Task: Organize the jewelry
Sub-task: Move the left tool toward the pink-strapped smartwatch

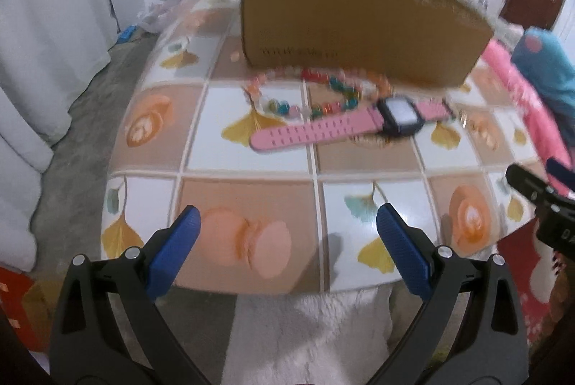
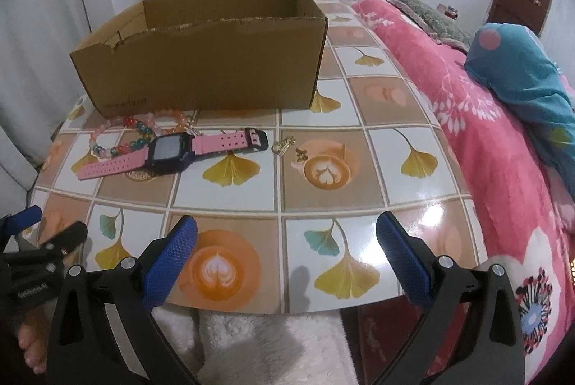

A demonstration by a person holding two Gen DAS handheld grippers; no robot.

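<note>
A pink-strapped watch (image 1: 334, 126) (image 2: 169, 153) with a dark square face lies flat on the tiled table, in front of an open cardboard box (image 1: 345, 22) (image 2: 215, 58). Bead bracelets (image 1: 323, 86) (image 2: 143, 129) in peach and mixed colours lie between watch and box. Two small gold charms (image 2: 285, 145) (image 2: 299, 153) rest to the watch's right. My left gripper (image 1: 287, 227) hangs open over the table's near edge, well short of the watch. My right gripper (image 2: 285, 237) is open too, nothing between its blue pads. The left gripper (image 2: 36, 241) shows at the right wrist view's left edge.
The table (image 2: 359, 169) has a glossy tile-print cover. A pink floral blanket (image 2: 485, 140) and a teal pillow (image 2: 521, 76) lie along its right side. White curtains (image 1: 43, 25) hang at the left. A fluffy white rug (image 2: 269, 349) sits below the near edge. A bare foot (image 2: 30, 342) shows lower left.
</note>
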